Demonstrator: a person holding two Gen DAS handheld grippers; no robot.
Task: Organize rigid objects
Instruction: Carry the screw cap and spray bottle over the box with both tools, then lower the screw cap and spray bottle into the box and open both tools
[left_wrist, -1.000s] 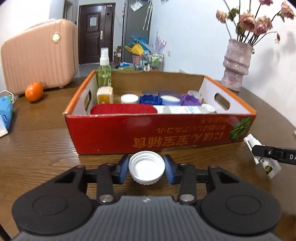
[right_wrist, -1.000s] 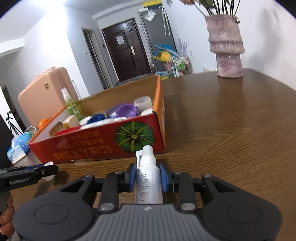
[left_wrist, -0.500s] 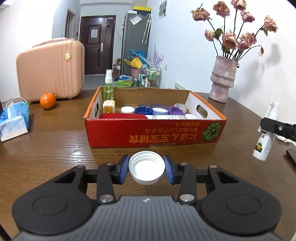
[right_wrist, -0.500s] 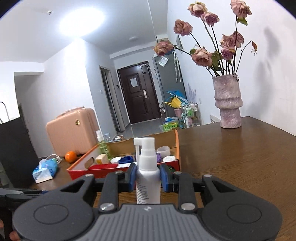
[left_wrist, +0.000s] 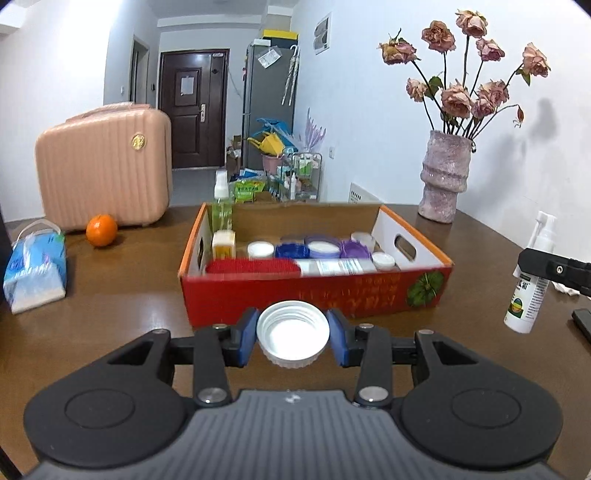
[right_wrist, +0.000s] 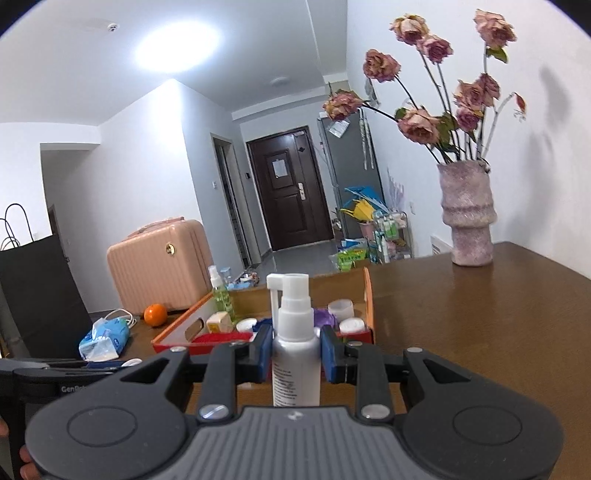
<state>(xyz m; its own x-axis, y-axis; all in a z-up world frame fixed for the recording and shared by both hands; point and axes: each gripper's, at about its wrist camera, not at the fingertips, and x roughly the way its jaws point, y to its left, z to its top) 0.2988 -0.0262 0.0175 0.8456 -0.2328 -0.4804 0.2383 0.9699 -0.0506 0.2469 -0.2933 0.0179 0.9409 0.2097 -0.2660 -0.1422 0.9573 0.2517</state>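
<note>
My left gripper (left_wrist: 292, 336) is shut on a white screw cap (left_wrist: 292, 339), its hollow side facing the camera, held above the table in front of the red cardboard box (left_wrist: 314, 295). My right gripper (right_wrist: 295, 352) is shut on an upright white spray bottle (right_wrist: 295, 354); in the left wrist view that bottle (left_wrist: 528, 291) hangs at the far right, off the table. The box (right_wrist: 173, 332) holds a green spray bottle (left_wrist: 221, 208), a red textured item (left_wrist: 251, 266), a white tube and several lids and small jars.
A vase of dried roses (left_wrist: 445, 177) stands at the back right of the brown table (left_wrist: 110, 295). Left of the box lie an orange (left_wrist: 101, 229), a tissue pack (left_wrist: 35, 266) and a pink case (left_wrist: 103, 166). A dark flat object (left_wrist: 583, 323) lies at the right edge.
Both grippers rose and pulled back from the box, which now looks smaller and lower. The spray bottle came off the table and stands upright in the right gripper. Grips are unchanged.
</note>
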